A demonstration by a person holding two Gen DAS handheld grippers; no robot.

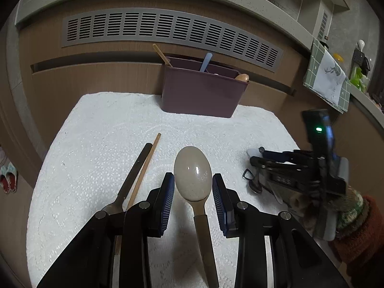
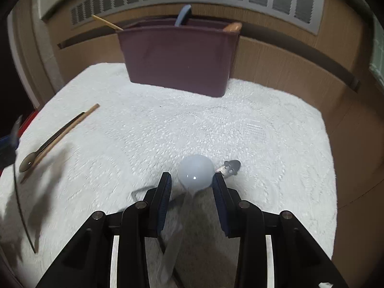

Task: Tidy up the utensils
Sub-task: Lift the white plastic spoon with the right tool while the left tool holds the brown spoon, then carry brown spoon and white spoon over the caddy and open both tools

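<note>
White, knobbly cloth (image 1: 96,144) covered the tabletop, and at its far edge stood a plum-coloured rectangular plastic utensil bin (image 1: 201,91), pushed against the wood-grain panel under a long grey vent grille (image 1: 168,31). A pale wooden chopstick (image 1: 161,54) leaned out of the bin's left end, a light blue plastic handle (image 1: 206,61) rose near its middle, and a rounded wooden spoon end (image 1: 242,78) showed at its right end.

The left gripper (image 1: 193,201) had its blue-padded jaws spread on either side of a beige, glossy, oval-bowled spoon (image 1: 192,175); the bowl sat between the pads with a gap at each side, and the handle ran back under the gripper. Whether the spoon was carried or simply lay on the cloth could not be told. Left of it lay a dark metal spoon (image 1: 134,177) and a second wooden chopstick (image 1: 146,165), side by side.

The right gripper (image 2: 192,192), held by a hand in a knitted glove (image 1: 350,206), was released, jaws apart, over a pale blue-white round-bowled spoon (image 2: 195,172) lying on the cloth. The bowl sat between the pad tips without being pressed. A small grey metal utensil end with holes (image 2: 231,166) lay just beside the right pad. The right wrist view was motion-blurred.
</note>
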